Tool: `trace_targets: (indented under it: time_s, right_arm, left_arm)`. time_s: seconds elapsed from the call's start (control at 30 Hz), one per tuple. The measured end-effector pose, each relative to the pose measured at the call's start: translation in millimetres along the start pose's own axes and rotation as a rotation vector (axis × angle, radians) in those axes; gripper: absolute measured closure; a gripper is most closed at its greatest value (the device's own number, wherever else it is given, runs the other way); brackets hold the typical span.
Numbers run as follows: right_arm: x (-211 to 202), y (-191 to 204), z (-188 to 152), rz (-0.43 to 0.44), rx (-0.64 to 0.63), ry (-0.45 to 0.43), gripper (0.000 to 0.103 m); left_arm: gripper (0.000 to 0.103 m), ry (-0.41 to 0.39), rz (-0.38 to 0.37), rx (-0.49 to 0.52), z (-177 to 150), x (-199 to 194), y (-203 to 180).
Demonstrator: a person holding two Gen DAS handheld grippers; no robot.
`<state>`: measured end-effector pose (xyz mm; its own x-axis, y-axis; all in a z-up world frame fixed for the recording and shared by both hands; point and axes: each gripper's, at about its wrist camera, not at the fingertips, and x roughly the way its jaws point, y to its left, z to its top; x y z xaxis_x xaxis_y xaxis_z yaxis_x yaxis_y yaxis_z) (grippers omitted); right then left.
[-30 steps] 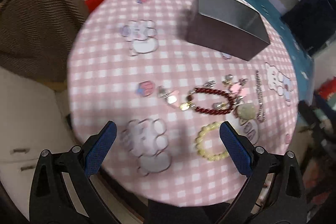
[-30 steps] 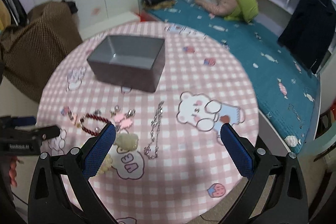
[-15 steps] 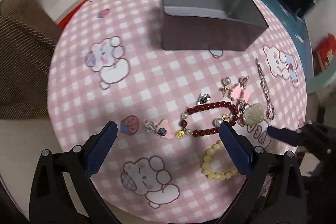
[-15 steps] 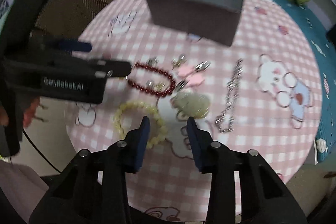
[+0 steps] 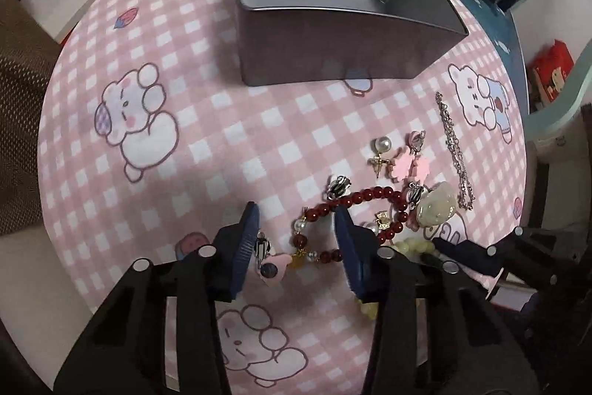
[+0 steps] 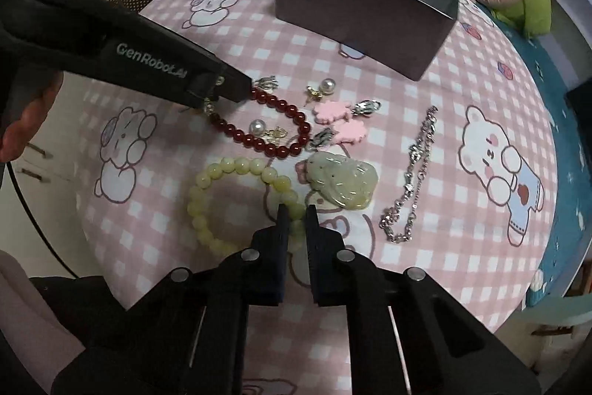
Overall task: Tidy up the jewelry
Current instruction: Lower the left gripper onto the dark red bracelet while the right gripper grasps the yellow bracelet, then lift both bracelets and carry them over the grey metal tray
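Nearest me, my right gripper has just been closing; its jaws now stand almost together, clamped on a bead of the pale yellow bead bracelet, which lies flat near the table's near edge. Just beside that bracelet, to its right, rests a pale green carved pendant. Further right, a silver chain lies stretched out, apart from the rest.

My left gripper has also just been closing. Its jaws stand partly apart, straddling one end of the dark red bead bracelet, with a small pink heart charm between them too. I cannot tell whether the pads press on anything.

Beyond the red bracelet sit two pink flower-shaped pieces, pearl earrings and small silver clips, clustered close together around the middle of the table.

All of this rests on a round table covered with a pink checked cloth printed with cartoon animals.

Toward the far edge stands a grey rectangular metal box, open at the top. The part of its inside I can see holds nothing; every piece of jewelry is on the cloth outside it.
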<state>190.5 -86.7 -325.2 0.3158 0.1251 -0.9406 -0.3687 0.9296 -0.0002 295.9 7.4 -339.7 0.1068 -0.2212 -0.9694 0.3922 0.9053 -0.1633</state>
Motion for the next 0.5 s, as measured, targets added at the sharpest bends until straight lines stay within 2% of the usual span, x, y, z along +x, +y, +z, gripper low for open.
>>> trace_targets:
  time_s: [0.03, 0.07, 0.1, 0.13, 0.27, 0.33, 0.5]
  right_arm:
    - [-1, -3, 1, -0.006, 0.012, 0.0, 0.095]
    - [-4, -7, 2, -0.005, 0.025, -0.006, 0.095]
    - [-8, -11, 3, 0.003, 0.045, -0.02, 0.095]
    - [-12, -15, 6, 0.008, 0.063, -0.036, 0.095]
    - [-33, -29, 12, -0.001, 0.096, -0.084, 0.095]
    - [-39, -34, 14, 0.004, 0.112, -0.106, 0.095]
    - [-57, -49, 21, -0.03, 0.147, -0.163, 0.095]
  left_arm:
    - [0.072, 0.005, -0.006, 0.005, 1, 0, -1]
    - [0.087, 0.013, -0.023, 0.003, 4, 2, -2]
    - [0.09, 0.028, -0.047, -0.002, 7, 3, -3]
    - [0.093, 0.028, -0.033, 0.001, 8, 4, -4]
    - [0.095, 0.036, -0.051, -0.006, 9, 5, -7]
    - [0.103, 0.029, -0.079, -0.027, 14, 2, -4]
    - [0.103, -0.02, -0.127, -0.052, 19, -19, -1]
